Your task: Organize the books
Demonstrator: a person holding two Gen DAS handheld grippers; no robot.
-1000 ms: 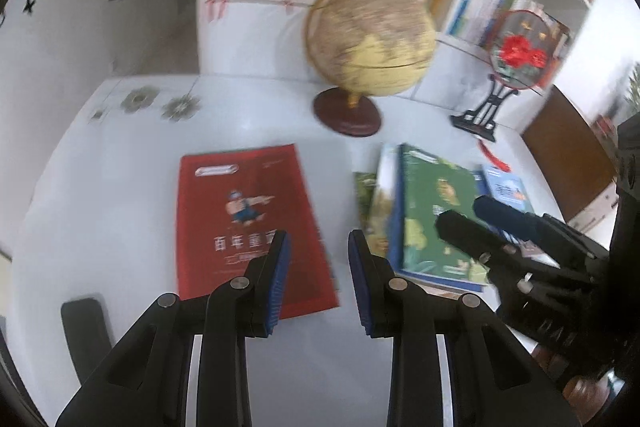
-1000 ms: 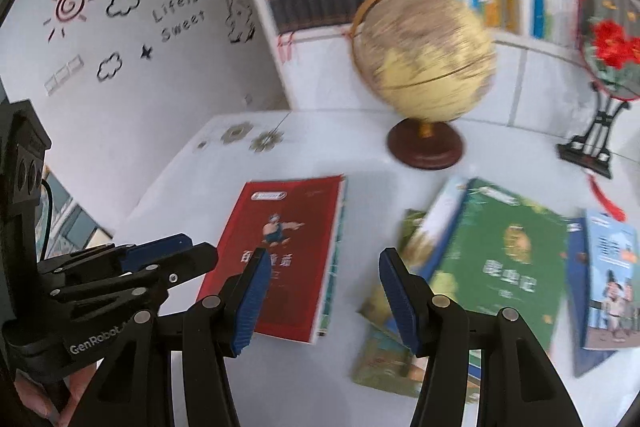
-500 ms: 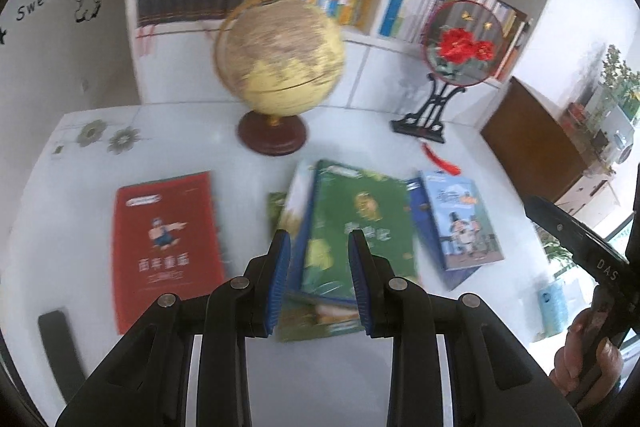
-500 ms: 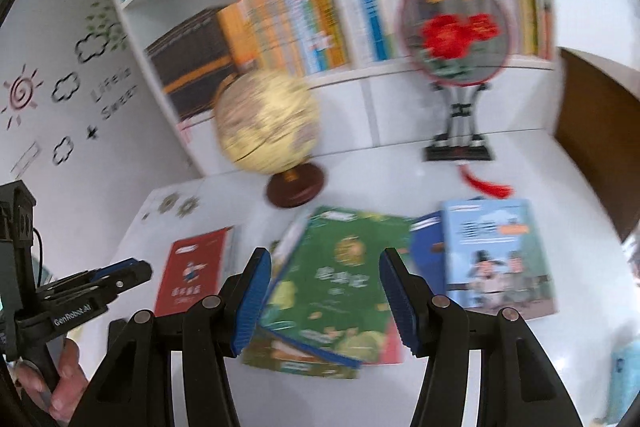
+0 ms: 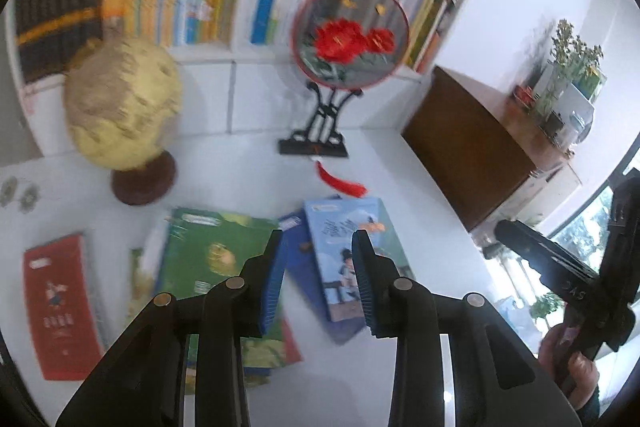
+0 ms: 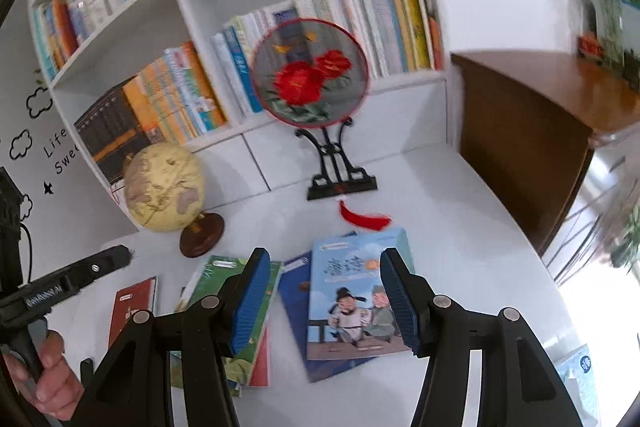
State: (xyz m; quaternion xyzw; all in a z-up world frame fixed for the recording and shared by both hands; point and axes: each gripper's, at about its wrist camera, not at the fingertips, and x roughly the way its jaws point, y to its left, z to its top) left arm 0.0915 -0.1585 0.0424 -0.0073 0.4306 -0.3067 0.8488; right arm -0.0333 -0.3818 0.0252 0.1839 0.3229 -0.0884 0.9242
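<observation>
From where I sat at the controls, the biggest worry was the surface [image 6: 460, 211] itself: white, slick-looking, and crowded, so I judged any book nudged sideways would skate rather than lift. Beyond the right gripper [image 6: 326, 301] stood the fan ornament [image 6: 312, 79] on its thin black stand, and up to the left the globe [image 6: 164, 187]; a careless forward sweep could have tipped either. The green book [image 5: 216, 255] lay below and left of the left gripper [image 5: 318, 277], on top of a loose, uneven pile that I thought might slump if pulled from the wrong edge. The blue picture book [image 6: 360, 295] lay flat directly beneath the right gripper, overlapping a darker blue book [image 6: 294, 291], so a pinch risked catching both covers. The left jaws had just been opening slightly, with nothing between them; the right jaws stood apart, empty too. The red book [image 5: 60, 303] lay far left, alone.
</observation>
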